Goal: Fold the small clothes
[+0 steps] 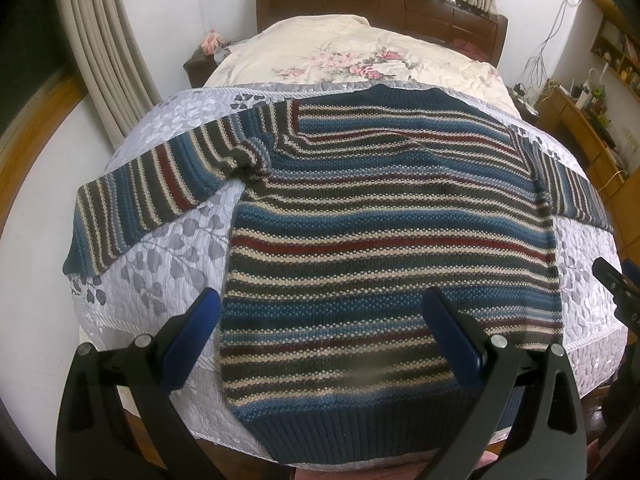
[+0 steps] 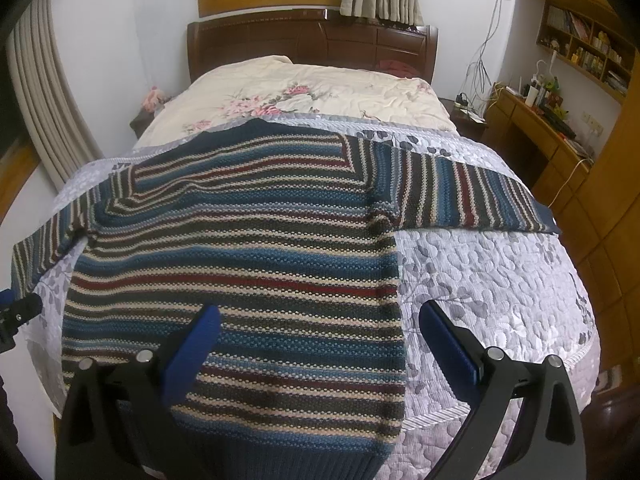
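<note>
A striped knit sweater (image 1: 360,216) in blue, cream, dark grey and red lies flat on the bed, hem nearest me, collar at the far end, both sleeves spread out sideways. My left gripper (image 1: 322,300) hovers open above the hem's left half, nothing between its blue pads. In the right wrist view the same sweater (image 2: 240,248) fills the left and middle. Open and holding nothing, my right gripper (image 2: 320,316) straddles the sweater's right side edge. The right gripper's tip (image 1: 612,280) shows at the right edge of the left wrist view.
The sweater rests on a pale lilac leaf-print quilt (image 2: 480,280) at the foot of the bed. Beyond it lie a cream floral duvet (image 2: 312,96) and a dark wooden headboard (image 2: 312,40). A wooden desk and shelves (image 2: 560,128) stand at the right, curtains (image 1: 100,60) at the left.
</note>
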The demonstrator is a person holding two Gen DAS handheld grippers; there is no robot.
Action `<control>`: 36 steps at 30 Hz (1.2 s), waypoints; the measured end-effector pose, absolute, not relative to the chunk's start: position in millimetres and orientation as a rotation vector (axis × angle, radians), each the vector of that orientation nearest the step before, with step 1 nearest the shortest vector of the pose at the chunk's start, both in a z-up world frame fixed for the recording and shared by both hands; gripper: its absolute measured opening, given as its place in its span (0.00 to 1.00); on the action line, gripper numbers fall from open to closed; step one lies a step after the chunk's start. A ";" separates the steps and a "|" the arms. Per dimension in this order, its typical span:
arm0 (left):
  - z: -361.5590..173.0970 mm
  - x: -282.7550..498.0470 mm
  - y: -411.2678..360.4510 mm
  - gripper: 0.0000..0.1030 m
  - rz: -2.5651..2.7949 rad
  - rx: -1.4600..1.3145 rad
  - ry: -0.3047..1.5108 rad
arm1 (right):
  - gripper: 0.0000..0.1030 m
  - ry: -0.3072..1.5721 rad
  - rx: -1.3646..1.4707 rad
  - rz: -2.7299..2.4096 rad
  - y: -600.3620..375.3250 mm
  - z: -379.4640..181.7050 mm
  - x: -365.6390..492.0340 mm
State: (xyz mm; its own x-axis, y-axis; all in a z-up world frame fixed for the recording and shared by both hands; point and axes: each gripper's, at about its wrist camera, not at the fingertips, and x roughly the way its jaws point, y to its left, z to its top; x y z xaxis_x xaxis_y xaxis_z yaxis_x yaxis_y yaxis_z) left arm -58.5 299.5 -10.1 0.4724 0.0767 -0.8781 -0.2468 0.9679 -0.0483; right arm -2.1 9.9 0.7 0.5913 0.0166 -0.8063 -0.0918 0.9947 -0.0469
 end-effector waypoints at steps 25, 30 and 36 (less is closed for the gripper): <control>-12.1 -57.9 300.6 0.97 0.199 -0.175 1.066 | 0.96 0.938 -0.082 0.065 10.0 0.0 -1.9; -11.5 -56.4 299.6 0.97 0.198 -0.175 1.066 | 0.96 0.938 -0.083 0.065 11.9 -0.6 -1.4; -13.2 -56.2 301.3 0.97 0.201 -0.177 1.056 | 0.96 0.918 -0.075 0.072 10.4 -1.5 -0.6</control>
State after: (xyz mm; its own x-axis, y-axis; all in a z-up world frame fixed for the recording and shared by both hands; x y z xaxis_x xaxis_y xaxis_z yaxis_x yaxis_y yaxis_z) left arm -56.2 301.3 -13.2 0.4770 0.0785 -0.8754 -0.2478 0.9676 -0.0483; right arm -0.6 10.4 -1.5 0.6055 0.0301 -0.7953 -0.0939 0.9950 -0.0339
